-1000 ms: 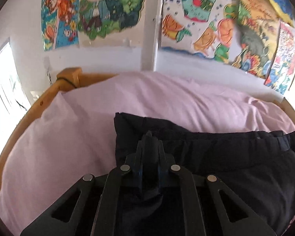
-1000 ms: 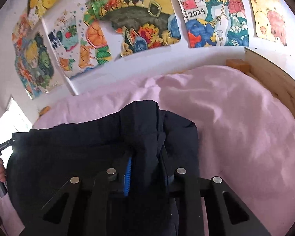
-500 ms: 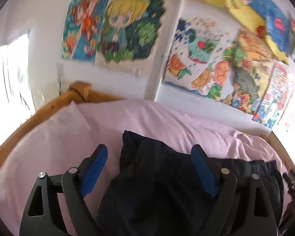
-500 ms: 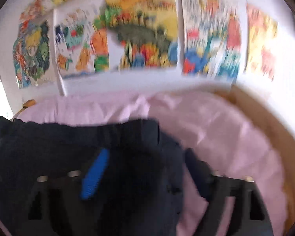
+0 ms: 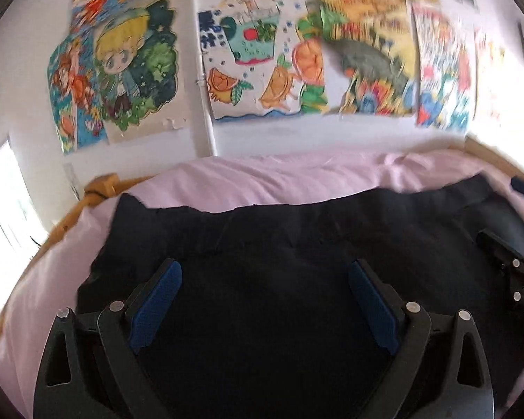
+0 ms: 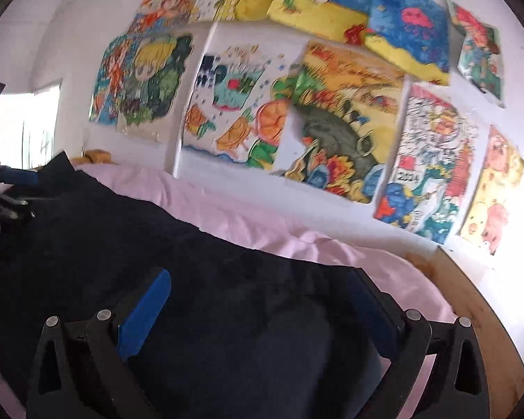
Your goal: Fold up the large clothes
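**Fold edge released**

Pinched dark garment (image 5: pixel 269 244) a second ago; now let go. Left gripper (image 5: pixel 262 300) and right gripper (image 6: pixel 258 300) both just opened, spread wide, nothing clamped. Garment lay lower centre on pink bedding (image 5: pixel 262 178). Fold step likely done.

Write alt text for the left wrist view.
The open left hand-held gripper hangs over a dark navy fabric garment spread on a pink bedsheet, its blue pads clear of the cloth. Colourful children's drawings cover the white wall behind the bed.
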Tool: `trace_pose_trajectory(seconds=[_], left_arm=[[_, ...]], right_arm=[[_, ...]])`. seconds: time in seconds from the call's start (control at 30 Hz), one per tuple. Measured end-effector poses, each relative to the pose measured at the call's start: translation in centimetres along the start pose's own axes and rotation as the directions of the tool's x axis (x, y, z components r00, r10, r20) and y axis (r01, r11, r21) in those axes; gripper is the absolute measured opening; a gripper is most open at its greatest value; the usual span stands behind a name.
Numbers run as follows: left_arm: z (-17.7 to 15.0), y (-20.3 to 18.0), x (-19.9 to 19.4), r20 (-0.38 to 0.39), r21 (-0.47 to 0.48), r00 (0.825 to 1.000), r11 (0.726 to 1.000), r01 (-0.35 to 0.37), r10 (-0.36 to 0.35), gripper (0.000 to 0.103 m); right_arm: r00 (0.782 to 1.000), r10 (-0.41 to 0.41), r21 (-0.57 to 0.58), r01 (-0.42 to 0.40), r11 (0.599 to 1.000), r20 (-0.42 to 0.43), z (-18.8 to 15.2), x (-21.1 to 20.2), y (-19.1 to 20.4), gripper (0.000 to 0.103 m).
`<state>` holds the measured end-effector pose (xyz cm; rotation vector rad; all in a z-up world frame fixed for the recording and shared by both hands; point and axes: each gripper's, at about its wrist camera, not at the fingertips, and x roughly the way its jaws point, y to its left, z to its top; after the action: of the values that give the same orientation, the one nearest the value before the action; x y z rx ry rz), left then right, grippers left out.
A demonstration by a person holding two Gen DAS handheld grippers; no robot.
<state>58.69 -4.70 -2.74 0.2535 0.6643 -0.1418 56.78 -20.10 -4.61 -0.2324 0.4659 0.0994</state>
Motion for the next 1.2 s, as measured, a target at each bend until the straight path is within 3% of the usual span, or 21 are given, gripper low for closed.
trace_pose_trajectory(seconds=[0.2, 0.53, 1.2], left_arm=[[-0.1, 1.6, 5.3, -0.091, -0.045, 0.996, 0.999, -0.024, 0.020, 0.098], [-1.0, 2.7, 8.4, -0.134, -0.071, 0.991, 0.997, -0.003, -0.007, 0.102], [-2.0, 2.7, 9.1, -0.136, -0.062, 0.991, 0.998, 0.011, -0.019, 0.102]], right_arm=[[0.993, 0.024, 0.072, -0.015, 0.997, -0.114, -1.5, 5.7, -1.1, 0.101], [0.970, 0.126, 0.170, -0.091, 0.981, -0.210, -3.0, 10.6, -2.0, 0.103], [0.981, 0.103, 0.164, -0.076, 0.984, -0.164, -3.9, 10.0, -1.3, 0.103]])
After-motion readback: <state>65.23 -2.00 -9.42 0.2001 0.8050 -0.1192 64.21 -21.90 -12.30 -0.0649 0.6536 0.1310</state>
